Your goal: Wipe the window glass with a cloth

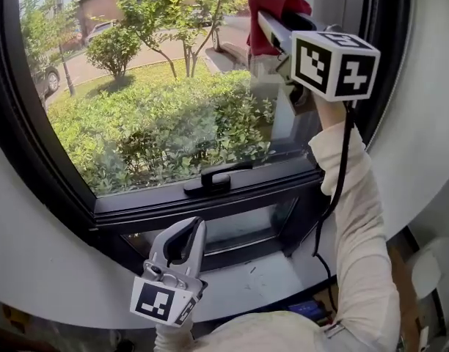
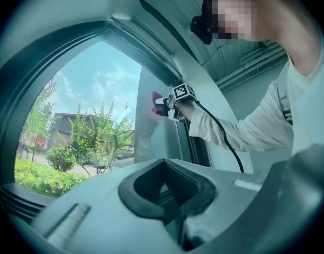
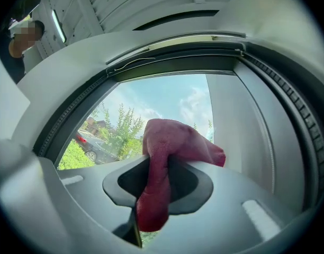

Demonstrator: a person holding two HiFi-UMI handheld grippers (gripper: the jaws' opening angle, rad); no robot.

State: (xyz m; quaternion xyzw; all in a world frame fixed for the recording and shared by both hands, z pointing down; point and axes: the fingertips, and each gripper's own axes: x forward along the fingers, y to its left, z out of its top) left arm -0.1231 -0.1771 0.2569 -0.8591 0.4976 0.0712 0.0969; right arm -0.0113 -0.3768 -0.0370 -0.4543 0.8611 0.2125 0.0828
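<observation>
The window glass fills the head view, with shrubs and trees behind it. A dark red cloth is pressed against the pane's upper right corner, and my right gripper is shut on it. In the right gripper view the cloth bunches over the jaws and hangs down between them, with the glass just ahead. My left gripper is held low in front of the lower frame, shut with nothing in it. From the left gripper view, the right gripper and cloth show against the glass.
A black window handle sits on the black bottom frame. Below it are a small lower pane and a white sill. The dark side frame runs close to the right of the cloth. A black cable hangs from the right gripper.
</observation>
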